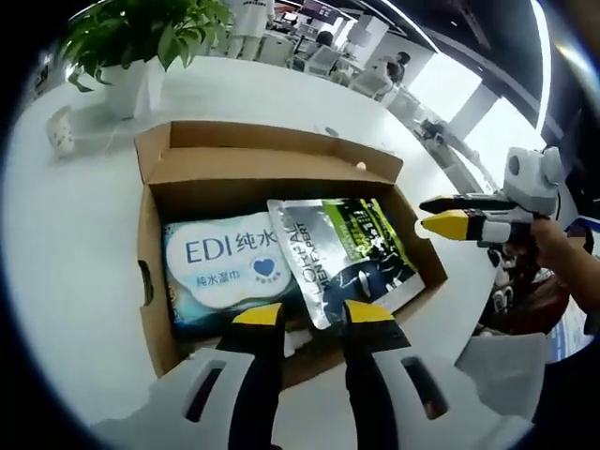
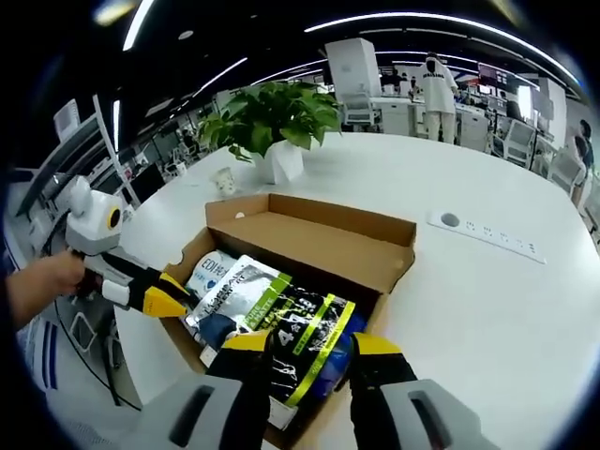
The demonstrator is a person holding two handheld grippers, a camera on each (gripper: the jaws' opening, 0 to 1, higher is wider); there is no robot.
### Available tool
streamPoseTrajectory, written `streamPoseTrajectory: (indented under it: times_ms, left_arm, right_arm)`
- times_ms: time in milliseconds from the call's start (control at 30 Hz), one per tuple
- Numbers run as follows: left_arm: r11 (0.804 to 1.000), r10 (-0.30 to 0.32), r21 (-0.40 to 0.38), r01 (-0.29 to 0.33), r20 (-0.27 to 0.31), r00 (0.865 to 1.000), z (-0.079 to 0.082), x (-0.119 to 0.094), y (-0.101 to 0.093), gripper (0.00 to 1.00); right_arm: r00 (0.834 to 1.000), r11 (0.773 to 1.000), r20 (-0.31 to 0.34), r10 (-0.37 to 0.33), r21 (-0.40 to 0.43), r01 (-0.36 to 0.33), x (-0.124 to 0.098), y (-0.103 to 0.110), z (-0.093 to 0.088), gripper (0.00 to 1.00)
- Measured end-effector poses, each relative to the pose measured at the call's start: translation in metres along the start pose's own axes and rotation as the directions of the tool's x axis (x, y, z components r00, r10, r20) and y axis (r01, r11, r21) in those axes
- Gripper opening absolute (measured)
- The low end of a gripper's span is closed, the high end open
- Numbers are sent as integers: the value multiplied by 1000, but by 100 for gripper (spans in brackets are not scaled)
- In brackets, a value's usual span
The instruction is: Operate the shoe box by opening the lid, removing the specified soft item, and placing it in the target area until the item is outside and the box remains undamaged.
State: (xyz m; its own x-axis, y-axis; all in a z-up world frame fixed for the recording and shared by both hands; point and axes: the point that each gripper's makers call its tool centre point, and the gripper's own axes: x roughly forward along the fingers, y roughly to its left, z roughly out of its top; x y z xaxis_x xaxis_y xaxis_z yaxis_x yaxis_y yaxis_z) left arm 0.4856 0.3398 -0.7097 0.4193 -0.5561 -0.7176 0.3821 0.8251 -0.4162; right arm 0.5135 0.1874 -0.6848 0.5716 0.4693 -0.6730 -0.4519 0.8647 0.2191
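Note:
A brown cardboard shoe box [image 1: 148,272] lies open on the white table, its lid [image 1: 262,167] folded back. Inside lie a blue and white wet-wipes pack [image 1: 230,262] and a silver, black and green pouch [image 1: 352,248], which partly overlaps the pack. My left gripper [image 1: 314,314] is open over the box's near edge, at the pouch's corner, with nothing between its jaws. My right gripper [image 1: 442,216] hovers beside the box's right wall. In the right gripper view the box lid [image 2: 309,239], pack [image 2: 208,270] and pouch [image 2: 281,314] show; my right gripper [image 2: 311,344] is open above the pouch, and my left gripper [image 2: 167,295] reaches in from the left.
A potted plant [image 1: 141,37] [image 2: 272,117] and a small white cup [image 1: 61,131] [image 2: 225,180] stand beyond the box. A cable port strip [image 2: 487,232] is set into the table [image 2: 487,309]. A person and office chairs are far behind.

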Motion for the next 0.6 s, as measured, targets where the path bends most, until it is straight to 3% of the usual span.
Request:
streamPoseTrajectory:
  times_ms: [333, 600]
  left_arm:
    - [998, -28, -58, 27, -22, 999, -10, 15, -2, 17]
    - [996, -45, -78, 44, -7, 999, -7, 15, -3, 4]
  right_arm:
    - [999, 1000, 23, 23, -14, -22, -2, 3, -3, 29]
    - [999, 999, 22, 37, -18, -37, 1, 4, -7, 28]
